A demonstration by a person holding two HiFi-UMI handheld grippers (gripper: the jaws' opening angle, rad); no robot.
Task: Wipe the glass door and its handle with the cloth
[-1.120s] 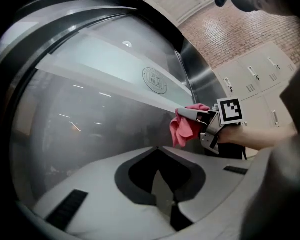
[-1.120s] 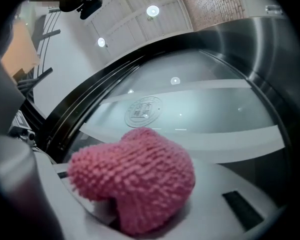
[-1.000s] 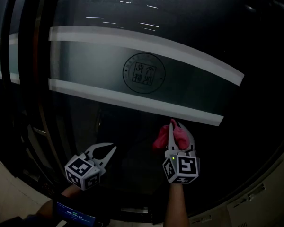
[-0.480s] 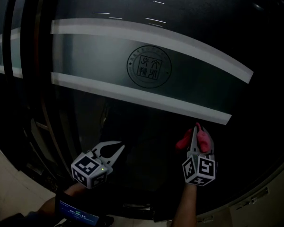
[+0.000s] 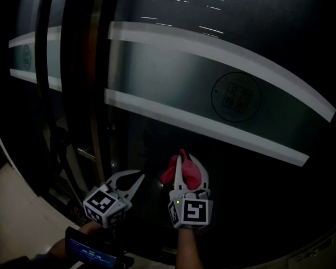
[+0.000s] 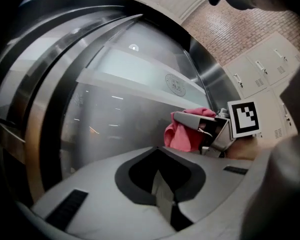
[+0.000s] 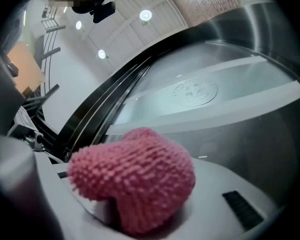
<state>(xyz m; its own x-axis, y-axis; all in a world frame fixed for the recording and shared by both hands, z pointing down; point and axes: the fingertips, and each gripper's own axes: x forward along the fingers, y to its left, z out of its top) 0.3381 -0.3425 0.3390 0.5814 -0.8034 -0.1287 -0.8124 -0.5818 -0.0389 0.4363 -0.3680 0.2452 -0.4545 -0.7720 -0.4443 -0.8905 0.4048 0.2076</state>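
Note:
The dark glass door (image 5: pixel 157 128) carries a frosted band (image 5: pixel 173 66) with a round seal (image 5: pixel 236 97). My right gripper (image 5: pixel 182 160) is shut on a pink nubby cloth (image 5: pixel 169 171), which it holds against the lower glass, below and left of the seal. The cloth (image 7: pixel 135 174) fills the right gripper view, bunched between the jaws. My left gripper (image 5: pixel 138 178) hangs just left of it, shut and holding nothing, tips close to the glass. In the left gripper view the cloth (image 6: pixel 182 134) shows beyond my shut jaws. A tall vertical metal bar (image 5: pixel 95 94) runs along the door's left edge.
Dark upright frame members (image 5: pixel 67 94) stand left of the bar. Pale floor (image 5: pixel 11 206) lies at the lower left. A lit screen (image 5: pixel 89 255) sits on the person's left wrist. Pale lockers (image 6: pixel 270 69) and a brick wall appear at the right of the left gripper view.
The right gripper has swept the cloth left across the glass, from right of the seal to well left of it, ending beside the left gripper. The left gripper has hardly moved.

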